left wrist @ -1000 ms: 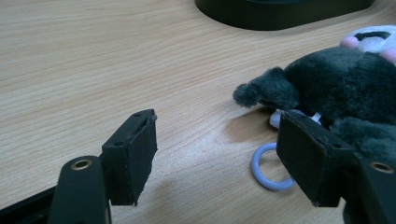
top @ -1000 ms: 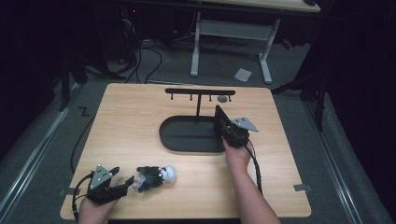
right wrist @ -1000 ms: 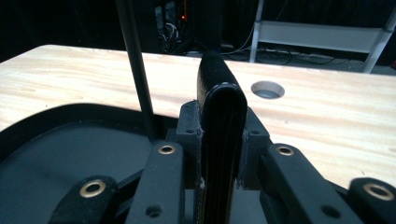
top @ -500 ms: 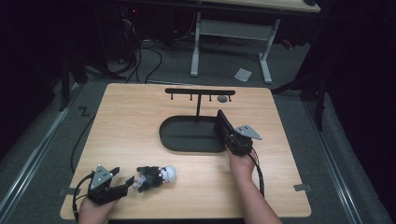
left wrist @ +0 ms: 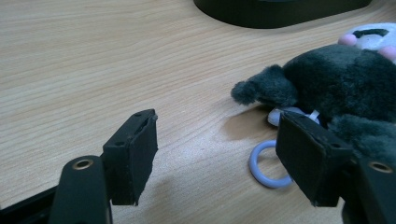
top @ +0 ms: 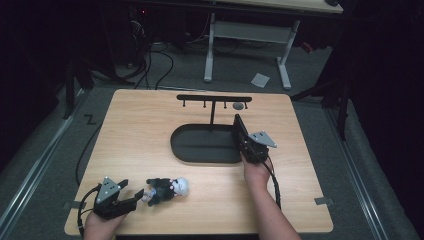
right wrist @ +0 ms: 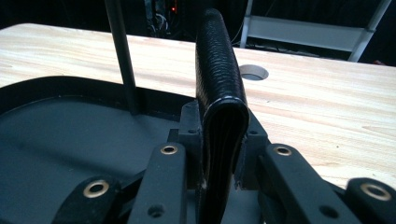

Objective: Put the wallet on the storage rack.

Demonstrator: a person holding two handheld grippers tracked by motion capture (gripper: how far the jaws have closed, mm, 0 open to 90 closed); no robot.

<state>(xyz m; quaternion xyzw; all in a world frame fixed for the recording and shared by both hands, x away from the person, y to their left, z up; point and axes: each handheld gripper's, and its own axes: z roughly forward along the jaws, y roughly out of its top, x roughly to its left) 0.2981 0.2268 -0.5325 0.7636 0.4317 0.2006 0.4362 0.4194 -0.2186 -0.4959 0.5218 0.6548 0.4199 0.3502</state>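
Note:
A folded black leather wallet (top: 239,130) (right wrist: 219,84) stands on edge over the right end of the black oval tray (top: 200,146) (right wrist: 70,135). My right gripper (top: 246,144) (right wrist: 219,156) is shut on its lower end, and its jaws have just been closing a little tighter on it. At the near left, a dark plush toy (top: 165,187) (left wrist: 336,79) with a white face lies on the table, a pale ring (left wrist: 268,162) attached to it. My left gripper (top: 134,198) (left wrist: 215,154) rests open just left of the toy, its right pad beside the ring.
A thin black post (top: 212,114) (right wrist: 122,56) rises from the tray's far side and carries a crossbar (top: 214,98) with small pegs. A grey round cap (top: 239,106) (right wrist: 253,72) sits in the tabletop behind it. Beyond the far edge stand desk legs and cables.
My right hand has drawn the wallet slightly toward the near side of the tray. The left gripper and the toy have stayed put.

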